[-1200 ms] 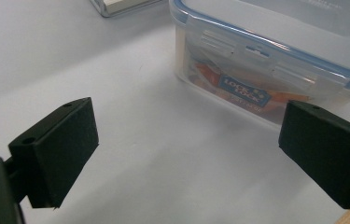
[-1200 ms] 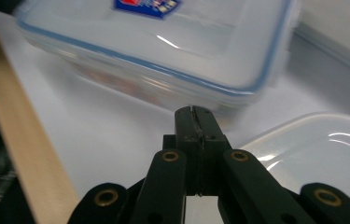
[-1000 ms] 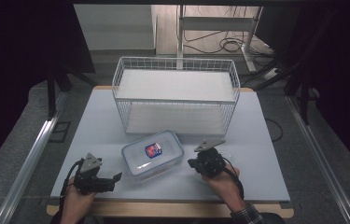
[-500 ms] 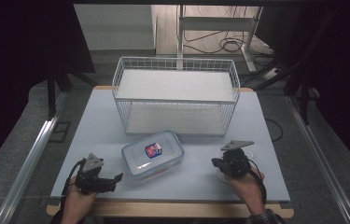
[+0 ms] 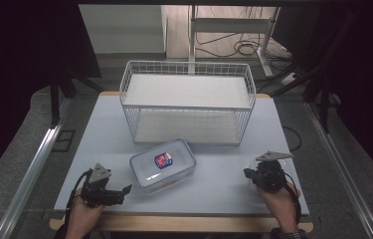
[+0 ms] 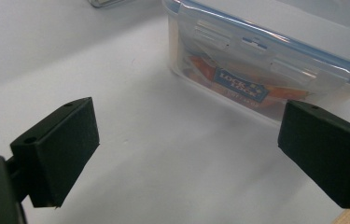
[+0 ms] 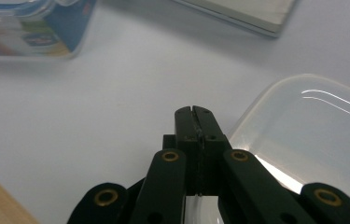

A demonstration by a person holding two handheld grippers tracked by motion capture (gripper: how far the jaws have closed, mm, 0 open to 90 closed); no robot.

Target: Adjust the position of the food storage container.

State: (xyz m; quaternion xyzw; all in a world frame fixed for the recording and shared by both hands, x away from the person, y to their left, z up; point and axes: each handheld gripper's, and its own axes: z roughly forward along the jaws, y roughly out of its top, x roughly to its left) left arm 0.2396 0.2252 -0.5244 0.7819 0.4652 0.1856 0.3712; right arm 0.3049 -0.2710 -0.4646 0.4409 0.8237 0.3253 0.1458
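Note:
A clear lidded food box (image 5: 163, 163) with a blue-rimmed lid and a red-and-blue label lies on the white table (image 5: 219, 181). My left gripper (image 5: 124, 191) rests open just left of the box, its jaws wide apart (image 6: 189, 149) and facing the box's latched side (image 6: 266, 56). At the table's right, my right gripper (image 5: 247, 173) is shut (image 7: 195, 112), apparently pinching the rim of a clear lidless container (image 7: 312, 130), which is faint around the gripper in the high view (image 5: 287, 167). The lidded box (image 7: 28, 28) lies off to that gripper's left.
A tall white wire basket (image 5: 186, 63) stands at the back middle of the table; its base corner (image 7: 238, 14) shows beyond the right gripper. The table's wooden front edge (image 5: 199, 223) runs close behind both hands.
My right gripper has moved from beside the lidded box out to the table's right, staying shut. The left gripper and the lidded box have kept still.

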